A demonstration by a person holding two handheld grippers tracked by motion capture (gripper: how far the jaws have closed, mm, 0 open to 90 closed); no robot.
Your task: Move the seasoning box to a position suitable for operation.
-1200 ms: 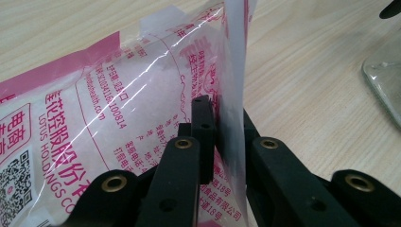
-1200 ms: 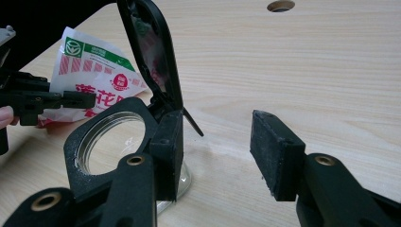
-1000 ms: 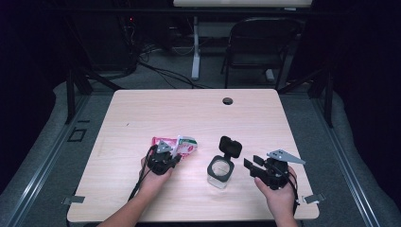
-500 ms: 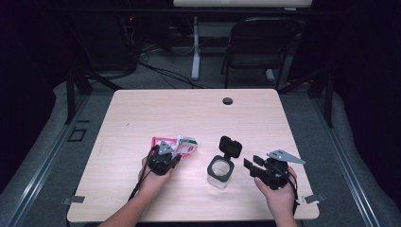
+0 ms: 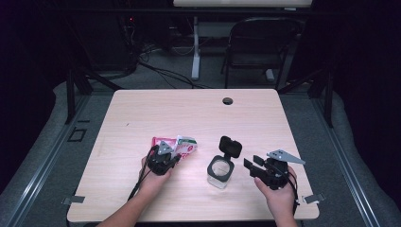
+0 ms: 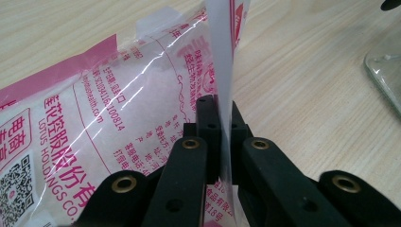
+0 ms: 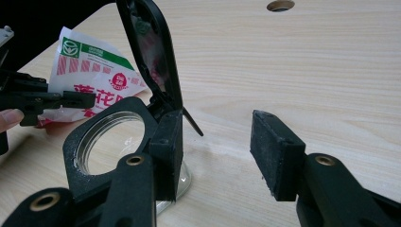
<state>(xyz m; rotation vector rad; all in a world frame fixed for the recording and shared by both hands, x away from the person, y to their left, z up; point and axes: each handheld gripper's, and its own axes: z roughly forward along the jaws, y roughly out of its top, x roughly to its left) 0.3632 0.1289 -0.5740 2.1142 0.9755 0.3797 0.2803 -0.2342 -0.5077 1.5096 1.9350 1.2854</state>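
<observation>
A pink and white printed plastic packet (image 5: 184, 145) lies on the wooden table (image 5: 189, 113) at the front left. My left gripper (image 5: 176, 157) is shut on it. In the left gripper view the jaws pinch the packet's (image 6: 118, 113) upright white seam between them. A clear glass jar (image 5: 219, 171) with a black rim stands right of it, its black flip lid (image 5: 230, 145) raised. My right gripper (image 5: 253, 165) is just right of the jar, open and holding nothing. In the right gripper view its left finger (image 7: 165, 151) is close beside the jar (image 7: 108, 142), near the lid's (image 7: 151, 52) hinge.
A round cable hole (image 5: 227, 100) sits in the table's far side. A folding chair (image 5: 257, 47) and a desk leg stand on the floor beyond the table. Bare wood spreads across the back half of the table.
</observation>
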